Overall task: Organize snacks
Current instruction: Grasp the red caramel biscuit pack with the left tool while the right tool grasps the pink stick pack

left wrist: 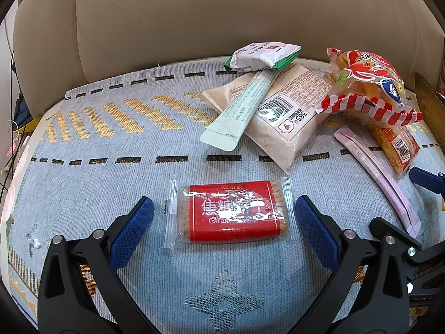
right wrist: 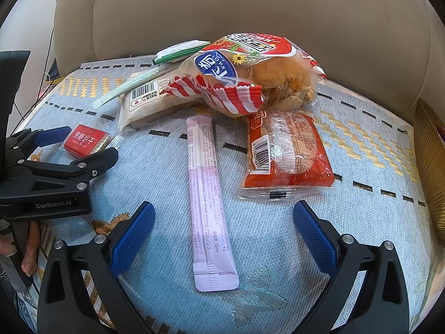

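Note:
A red caramel biscuit pack (left wrist: 232, 211) lies flat on the blue patterned cushion cover (left wrist: 111, 144). My left gripper (left wrist: 224, 228) is open, its blue pads on either side of the pack and apart from it. My right gripper (right wrist: 224, 231) is open around the lower half of a pink stick sachet (right wrist: 207, 197), not touching it. The left gripper (right wrist: 75, 142) also shows at the left edge of the right wrist view, around the biscuit pack (right wrist: 84, 140). Further back lies a pile of snacks.
The pile holds a beige bread bag (left wrist: 281, 111), a mint stick sachet (left wrist: 242, 108), a green-white packet (left wrist: 261, 55), a red-striped snack bag (right wrist: 250, 69) and an orange bread pack (right wrist: 289, 153). A beige sofa back (left wrist: 194, 14) rises behind. A gold object (right wrist: 431, 161) stands at right. A hand (right wrist: 27, 247) holds the left gripper.

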`<control>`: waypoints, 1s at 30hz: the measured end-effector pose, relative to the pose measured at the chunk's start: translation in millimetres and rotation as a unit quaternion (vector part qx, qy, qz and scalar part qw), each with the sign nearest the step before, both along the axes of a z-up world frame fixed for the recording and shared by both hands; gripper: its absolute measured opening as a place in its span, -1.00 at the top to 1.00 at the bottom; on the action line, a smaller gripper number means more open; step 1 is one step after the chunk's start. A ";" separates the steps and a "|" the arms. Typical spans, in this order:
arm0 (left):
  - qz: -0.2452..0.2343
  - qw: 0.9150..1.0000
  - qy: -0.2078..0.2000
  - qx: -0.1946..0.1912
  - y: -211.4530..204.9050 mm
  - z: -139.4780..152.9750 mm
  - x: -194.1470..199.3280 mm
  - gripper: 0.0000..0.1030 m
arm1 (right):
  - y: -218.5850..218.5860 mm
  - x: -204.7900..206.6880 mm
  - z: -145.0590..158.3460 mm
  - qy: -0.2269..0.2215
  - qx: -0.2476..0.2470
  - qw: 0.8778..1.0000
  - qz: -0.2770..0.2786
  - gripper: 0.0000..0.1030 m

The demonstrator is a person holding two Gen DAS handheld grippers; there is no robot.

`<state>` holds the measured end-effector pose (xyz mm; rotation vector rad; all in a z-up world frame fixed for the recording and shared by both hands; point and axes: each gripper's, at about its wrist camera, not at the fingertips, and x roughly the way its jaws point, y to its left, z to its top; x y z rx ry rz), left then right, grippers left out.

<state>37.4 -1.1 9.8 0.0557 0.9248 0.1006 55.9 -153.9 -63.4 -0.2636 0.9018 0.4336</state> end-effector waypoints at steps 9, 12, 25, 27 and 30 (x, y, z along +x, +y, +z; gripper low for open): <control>0.000 1.000 0.000 0.000 0.0 0.1 0.0 -0.94 | -0.2 -0.1 0.2 0.000 0.000 1.000 0.001 -0.91; 0.000 1.000 0.001 -0.001 0.1 -0.1 0.1 -0.94 | -0.6 -0.4 1.1 0.000 0.000 1.000 0.015 -0.88; 0.001 1.000 -0.009 -0.014 5.4 5.8 -8.0 -0.86 | 21.2 -15.8 7.8 -0.047 -0.040 0.995 0.074 0.61; 0.007 1.000 -0.016 -0.013 7.0 7.9 -12.0 -0.67 | 20.1 -12.9 8.2 -0.042 -0.029 0.996 0.071 0.61; 0.013 1.000 -0.024 -0.012 8.5 11.3 -17.2 -0.42 | 20.3 -15.8 9.1 -0.043 -0.031 0.996 0.071 0.61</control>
